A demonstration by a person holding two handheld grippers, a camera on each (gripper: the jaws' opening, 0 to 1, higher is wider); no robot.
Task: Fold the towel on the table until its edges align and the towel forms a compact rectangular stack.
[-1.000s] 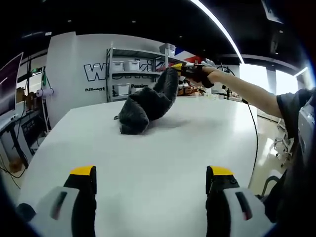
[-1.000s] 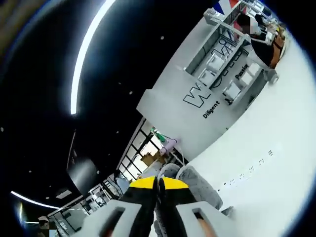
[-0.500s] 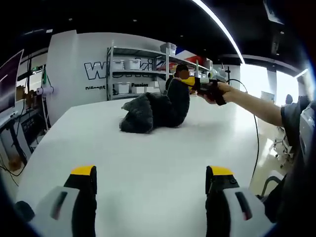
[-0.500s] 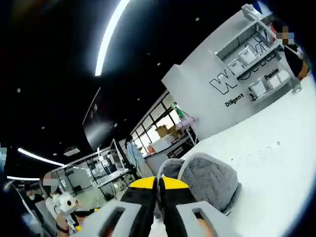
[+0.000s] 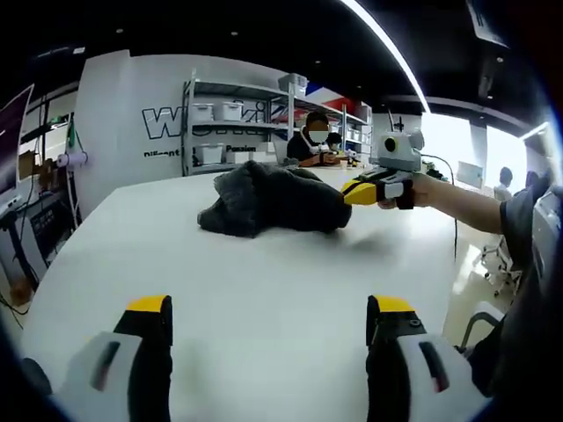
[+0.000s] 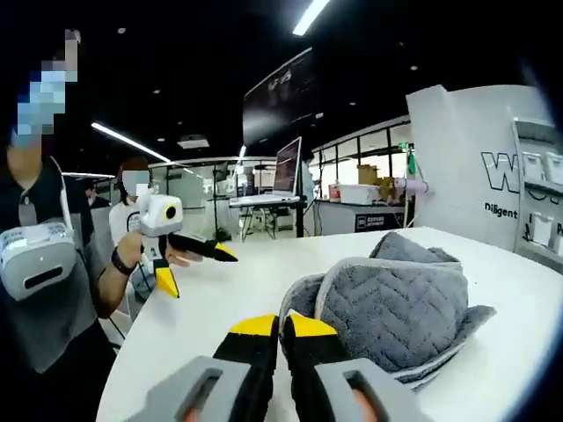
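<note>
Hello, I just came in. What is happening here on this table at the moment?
A person is folding a grey towel on a white table with two hand-held grippers. The right gripper is shut on the towel's edge, low near the table. The towel lies bunched in a loose heap, not yet a neat rectangle. The left gripper is open and holds nothing, apart from the towel.

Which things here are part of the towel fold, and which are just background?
Part of the job:
- grey towel, bunched in a heap
- white table it lies on
- right gripper, jaws closed at the towel's edge
- left gripper, open, away from the towel

Just background:
- shelving rack holding bins
- seated person beyond the table
- monitor on a far desk
</note>
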